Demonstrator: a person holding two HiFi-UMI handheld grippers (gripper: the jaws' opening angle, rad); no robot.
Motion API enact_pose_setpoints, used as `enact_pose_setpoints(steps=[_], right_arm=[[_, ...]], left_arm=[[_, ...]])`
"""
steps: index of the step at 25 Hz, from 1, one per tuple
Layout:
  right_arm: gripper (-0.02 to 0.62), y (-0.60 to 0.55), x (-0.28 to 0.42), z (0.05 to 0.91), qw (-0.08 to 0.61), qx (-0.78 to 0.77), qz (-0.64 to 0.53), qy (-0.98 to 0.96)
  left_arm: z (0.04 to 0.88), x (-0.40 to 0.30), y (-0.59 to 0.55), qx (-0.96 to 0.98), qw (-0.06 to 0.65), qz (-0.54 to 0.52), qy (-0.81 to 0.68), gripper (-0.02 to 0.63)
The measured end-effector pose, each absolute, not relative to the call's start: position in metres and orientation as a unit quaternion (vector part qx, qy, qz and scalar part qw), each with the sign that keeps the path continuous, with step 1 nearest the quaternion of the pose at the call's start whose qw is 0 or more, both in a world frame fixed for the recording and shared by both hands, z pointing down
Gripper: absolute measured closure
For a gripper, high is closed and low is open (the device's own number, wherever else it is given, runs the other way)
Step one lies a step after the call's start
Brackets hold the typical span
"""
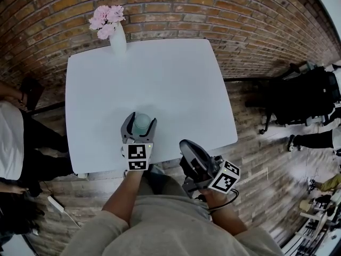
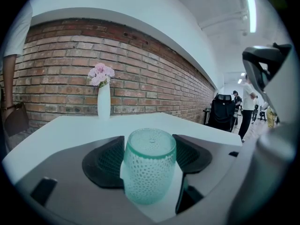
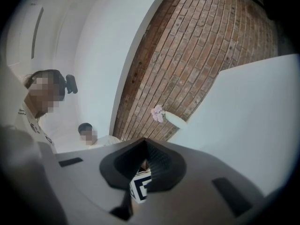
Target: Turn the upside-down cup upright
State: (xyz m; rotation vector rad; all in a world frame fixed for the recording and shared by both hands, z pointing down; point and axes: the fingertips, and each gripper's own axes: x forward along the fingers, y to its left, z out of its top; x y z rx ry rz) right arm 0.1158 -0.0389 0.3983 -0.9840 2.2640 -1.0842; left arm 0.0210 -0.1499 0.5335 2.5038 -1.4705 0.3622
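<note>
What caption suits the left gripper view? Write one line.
Upside-down green cup gripped by the left tool at a white table, flower vase behind.

the cup (image 2: 149, 165) is translucent teal, glass or clear plastic, its wall rough with small raised dots and its base smooth and glossy. the left gripper (image 2: 148, 142) has a smooth matt grey plastic body; its pads (image 2: 105, 161) are matt black and finely ribbed, like rubber. the table (image 1: 160, 73) top is smooth matt white. the wall (image 1: 213, 9) is rough red brick. the vase (image 2: 103, 104) is smooth and white.
</note>
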Motion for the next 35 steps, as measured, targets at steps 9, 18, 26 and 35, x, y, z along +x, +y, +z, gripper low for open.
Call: enact_pose_setpoints(steps=[9, 18, 26, 35], right_arm=[[0.588, -0.036, 0.116, 0.399, 0.221, -0.353, -0.394, 0.819], [0.588, -0.032, 0.111, 0.402, 0.223, -0.346, -0.4, 0.819], [0.588, -0.03, 0.102, 0.403, 0.22, -0.34, -0.402, 0.822], [0.588, -0.031, 0.092, 0.401, 0.214, -0.34, -0.392, 0.828]], left_arm=[[0.536, 0.022, -0.149, 0.851, 0.116, 0.115, -0.499, 0.281], [0.517, 0.011, -0.142, 0.85, 0.106, 0.085, -0.51, 0.275], [0.488, 0.0, -0.131, 0.852, 0.091, 0.058, -0.512, 0.278], [0.447, -0.01, -0.114, 0.851, 0.065, 0.032, -0.521, 0.447]])
